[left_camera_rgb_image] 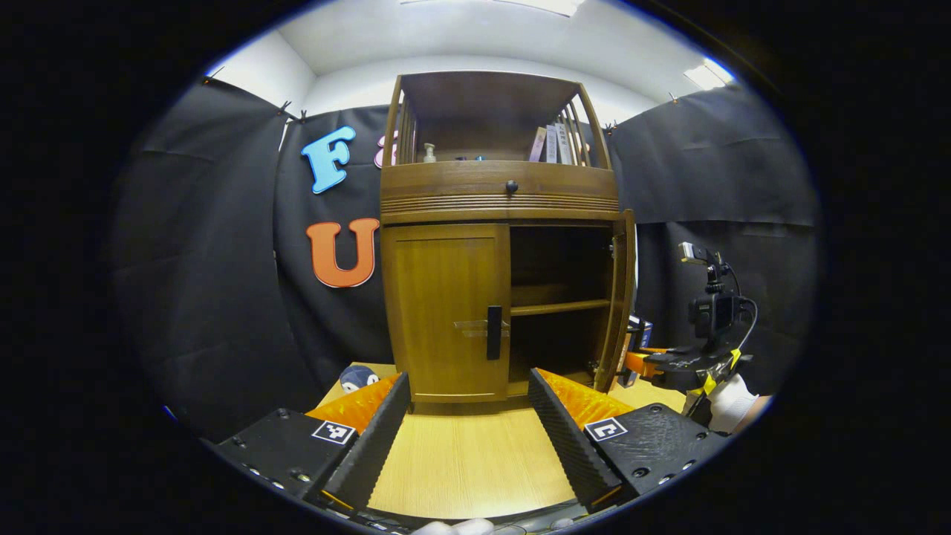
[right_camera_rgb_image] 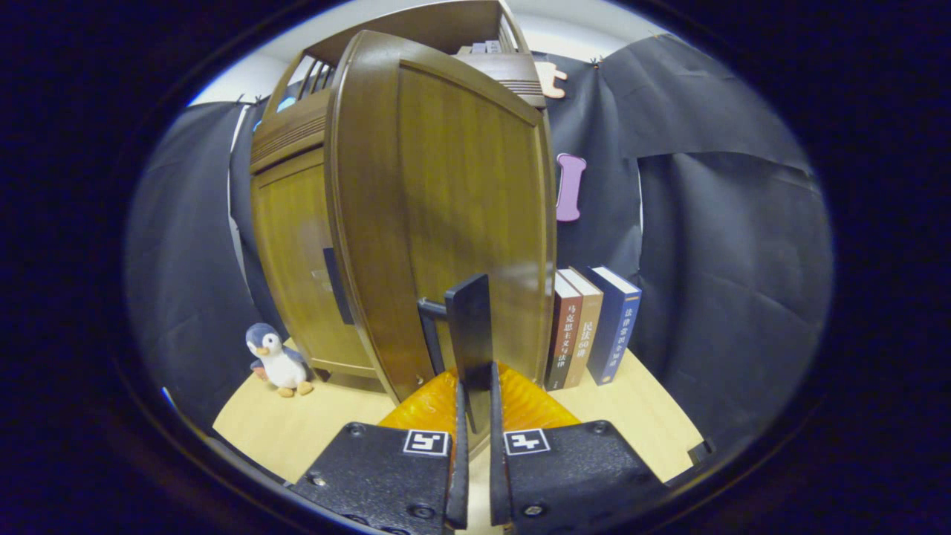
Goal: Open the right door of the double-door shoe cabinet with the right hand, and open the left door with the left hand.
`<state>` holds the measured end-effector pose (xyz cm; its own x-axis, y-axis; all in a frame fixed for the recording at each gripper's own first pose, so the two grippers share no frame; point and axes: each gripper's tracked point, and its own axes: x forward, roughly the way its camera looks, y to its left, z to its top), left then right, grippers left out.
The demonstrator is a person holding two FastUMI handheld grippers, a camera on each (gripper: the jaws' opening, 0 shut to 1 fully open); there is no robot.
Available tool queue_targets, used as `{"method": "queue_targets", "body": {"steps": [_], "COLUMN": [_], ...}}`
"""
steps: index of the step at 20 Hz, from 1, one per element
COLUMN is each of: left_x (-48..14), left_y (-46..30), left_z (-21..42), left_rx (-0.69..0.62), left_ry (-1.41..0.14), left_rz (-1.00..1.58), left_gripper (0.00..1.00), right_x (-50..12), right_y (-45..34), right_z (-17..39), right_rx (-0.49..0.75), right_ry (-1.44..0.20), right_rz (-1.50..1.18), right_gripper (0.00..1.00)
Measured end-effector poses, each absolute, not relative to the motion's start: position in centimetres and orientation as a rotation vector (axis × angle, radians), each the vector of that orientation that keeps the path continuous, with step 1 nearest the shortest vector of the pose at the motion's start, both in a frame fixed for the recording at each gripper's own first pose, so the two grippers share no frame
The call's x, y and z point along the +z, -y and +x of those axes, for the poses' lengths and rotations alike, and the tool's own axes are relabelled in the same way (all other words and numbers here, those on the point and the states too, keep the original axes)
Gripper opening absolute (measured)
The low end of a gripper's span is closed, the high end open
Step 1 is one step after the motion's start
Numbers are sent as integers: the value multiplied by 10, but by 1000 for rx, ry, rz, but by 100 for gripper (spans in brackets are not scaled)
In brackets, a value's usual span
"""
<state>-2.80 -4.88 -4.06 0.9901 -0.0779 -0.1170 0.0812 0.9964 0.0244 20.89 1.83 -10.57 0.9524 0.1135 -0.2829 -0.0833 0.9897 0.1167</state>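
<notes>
Left gripper view: light wood bench [left_camera_rgb_image: 461, 461], black cloth walls, white ceiling with lights. The shoe cabinet [left_camera_rgb_image: 499, 200] stands at the back of the bench, straight ahead of the left tongs [left_camera_rgb_image: 469, 416]. These tongs are released, fingers spread wide, nothing between them, short of the cabinet and not touching it. The left door [left_camera_rgb_image: 446, 312] is closed, its dark handle [left_camera_rgb_image: 494, 332] at the inner edge, in line with the gap of the tongs. The right door [left_camera_rgb_image: 621, 297] is swung out, seen edge-on, with a shelf [left_camera_rgb_image: 561, 306] showing inside. The open top shelf holds a small bottle [left_camera_rgb_image: 429, 153] and books [left_camera_rgb_image: 553, 143]. A drawer knob [left_camera_rgb_image: 511, 186] sits below that. The right tongs [left_camera_rgb_image: 643, 364] are at the open door's lower edge, a camera rig and a white-sleeved hand [left_camera_rgb_image: 732, 401] behind them. A bit of a toy [left_camera_rgb_image: 358, 377] lies left of the cabinet.

Right gripper view: same bench [right_camera_rgb_image: 297, 431] and cloth walls. The right door [right_camera_rgb_image: 446, 208] stands open, directly in front. The right tongs [right_camera_rgb_image: 475, 405] are clenched on its handle [right_camera_rgb_image: 469, 334], both fingers pressing the dark vertical bar. The closed left door [right_camera_rgb_image: 297, 275] is behind on the left. A penguin toy [right_camera_rgb_image: 273, 360] stands on the bench to the left; three upright books [right_camera_rgb_image: 591, 327] stand just right of the open door.
</notes>
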Motion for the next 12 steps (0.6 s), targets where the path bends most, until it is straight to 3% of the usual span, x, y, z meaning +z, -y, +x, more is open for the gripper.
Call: {"method": "queue_targets", "body": {"steps": [5, 11, 12], "left_x": [-37, -26, -22], "left_y": [65, 91, 100], "left_z": [-29, -22, -20], "left_rx": [-105, -73, -66], "left_ry": [-107, -86, -77], "left_rz": [38, 51, 43], "left_gripper": [96, 100, 96], "right_x": [-106, -105, -105], "right_y": [-2, 16, 18], "right_z": [205, 200, 198], "right_rx": [109, 182, 202], "right_ry": [-288, -291, -294], "right_rz": [73, 55, 48], "right_gripper": [7, 6, 6]}}
